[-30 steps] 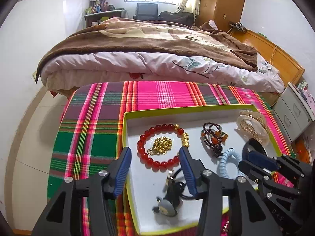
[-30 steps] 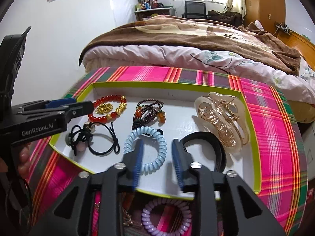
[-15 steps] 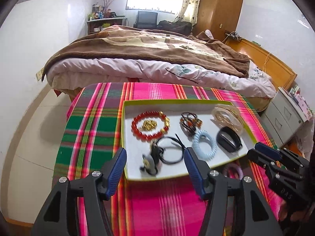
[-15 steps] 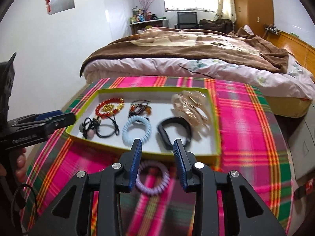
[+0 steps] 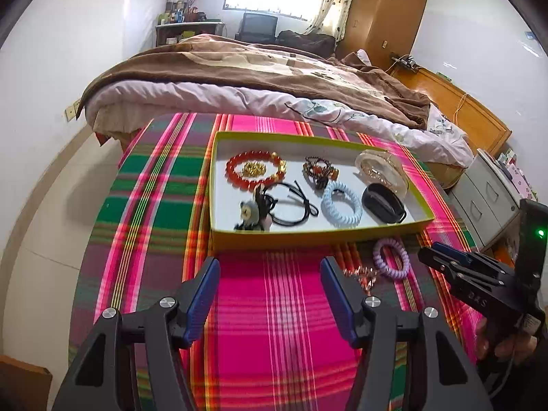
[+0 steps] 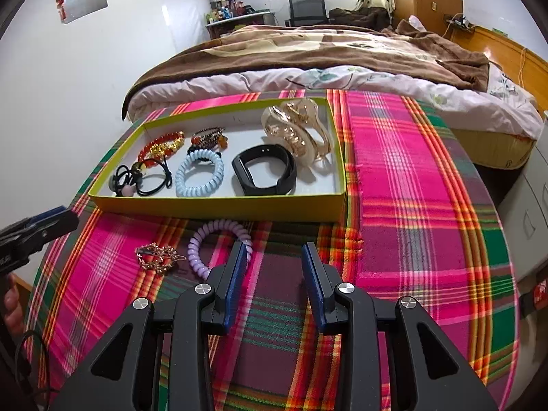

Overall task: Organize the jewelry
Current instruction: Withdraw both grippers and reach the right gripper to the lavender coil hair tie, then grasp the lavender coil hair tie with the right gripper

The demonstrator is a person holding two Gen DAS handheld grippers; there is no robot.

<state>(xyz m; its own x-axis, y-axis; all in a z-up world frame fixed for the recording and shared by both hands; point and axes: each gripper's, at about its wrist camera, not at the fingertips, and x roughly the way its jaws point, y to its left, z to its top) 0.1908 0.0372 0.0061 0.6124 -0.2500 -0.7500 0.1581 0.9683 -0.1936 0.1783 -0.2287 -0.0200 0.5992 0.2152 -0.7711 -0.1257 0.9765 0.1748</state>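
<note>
Left tool: we see its jaws, just opening, wide and empty above the plaid worktop.
Right tool: parted, empty.
Jewelry: ribbed lilac coil, gold clip lower left; beads in green-rimmed tray.

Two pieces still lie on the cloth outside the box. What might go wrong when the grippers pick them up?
1. The gold hair clip is thin and flat on the plaid cloth, so pads may pinch fabric too.
2. The purple coil tie lies close beside the clip; grabbing one may drag the other.
3. The yellow-green box is nearly full, so a dropped piece may tangle with others.
</note>
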